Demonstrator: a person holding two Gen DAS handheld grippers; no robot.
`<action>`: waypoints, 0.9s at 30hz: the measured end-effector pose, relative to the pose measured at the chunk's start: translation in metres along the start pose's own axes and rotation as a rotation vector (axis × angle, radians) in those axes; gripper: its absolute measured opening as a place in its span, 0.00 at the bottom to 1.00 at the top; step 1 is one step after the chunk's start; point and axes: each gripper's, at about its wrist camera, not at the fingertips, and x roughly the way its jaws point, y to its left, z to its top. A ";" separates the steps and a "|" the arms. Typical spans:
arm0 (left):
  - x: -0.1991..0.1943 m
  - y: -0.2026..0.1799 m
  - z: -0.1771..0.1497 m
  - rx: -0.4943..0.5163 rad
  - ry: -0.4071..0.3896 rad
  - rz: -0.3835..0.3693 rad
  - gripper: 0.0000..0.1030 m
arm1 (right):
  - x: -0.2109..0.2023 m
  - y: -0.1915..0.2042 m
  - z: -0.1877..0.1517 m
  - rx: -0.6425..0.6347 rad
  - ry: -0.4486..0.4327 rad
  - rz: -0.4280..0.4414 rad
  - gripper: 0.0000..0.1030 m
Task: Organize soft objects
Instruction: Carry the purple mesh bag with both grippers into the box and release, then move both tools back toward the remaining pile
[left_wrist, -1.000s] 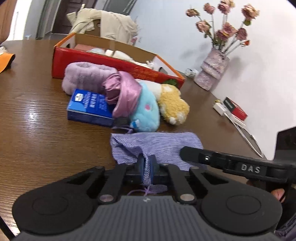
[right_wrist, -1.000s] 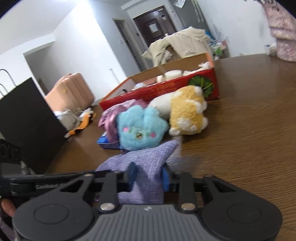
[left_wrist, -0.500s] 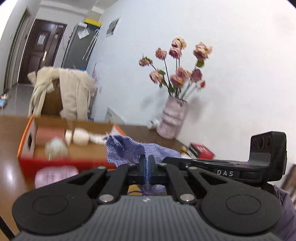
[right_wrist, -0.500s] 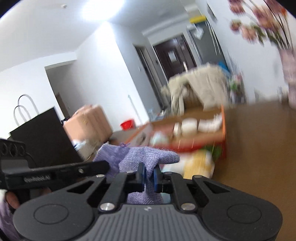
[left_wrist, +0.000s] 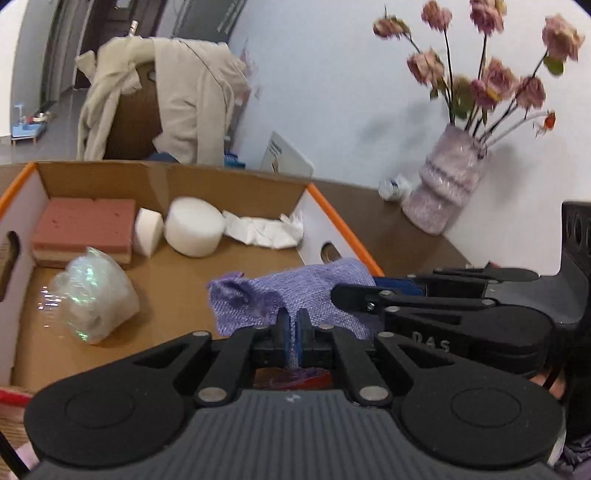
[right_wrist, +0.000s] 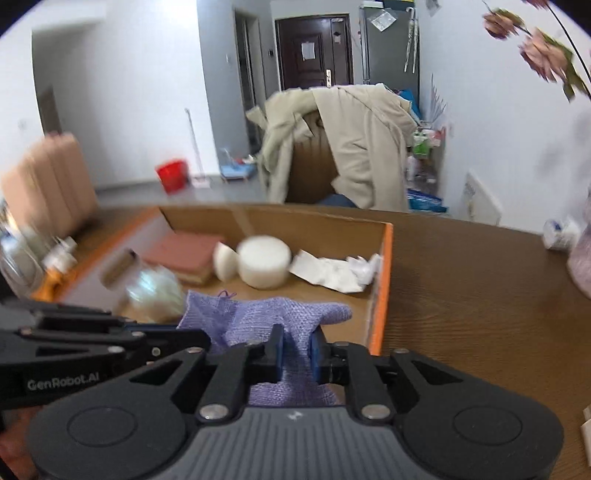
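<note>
A purple woven cloth (left_wrist: 295, 291) hangs between both grippers, held above the near end of an open cardboard box (left_wrist: 236, 177) with an orange rim. My left gripper (left_wrist: 294, 328) is shut on one part of the cloth. My right gripper (right_wrist: 295, 347) is shut on another part of the cloth (right_wrist: 266, 314). The right gripper also shows at the right of the left wrist view (left_wrist: 373, 291). The box (right_wrist: 384, 280) holds a pink sponge (left_wrist: 83, 225), white foam rounds (left_wrist: 194, 225), crumpled white paper (left_wrist: 262, 230) and a shiny plastic bag (left_wrist: 92, 295).
A pink vase of dried roses (left_wrist: 443, 195) stands on the brown table (right_wrist: 461, 280) to the right of the box. A chair draped with a beige coat (right_wrist: 354, 144) stands behind the table. A small crumpled wrapper (left_wrist: 393, 186) lies beside the vase.
Both grippers have lifted the purple cloth off the table, away from the plush toys, and carried it forward over the near end of the box. Both stay shut on it.
</note>
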 end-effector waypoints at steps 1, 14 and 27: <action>0.003 -0.001 0.000 0.017 0.007 0.010 0.17 | 0.004 0.002 -0.002 -0.010 0.012 -0.019 0.18; -0.118 -0.007 0.015 0.099 -0.182 0.106 0.61 | -0.043 0.010 -0.001 -0.038 -0.036 -0.089 0.37; -0.241 -0.024 -0.030 0.174 -0.373 0.313 0.80 | -0.175 0.043 0.001 -0.073 -0.241 -0.074 0.54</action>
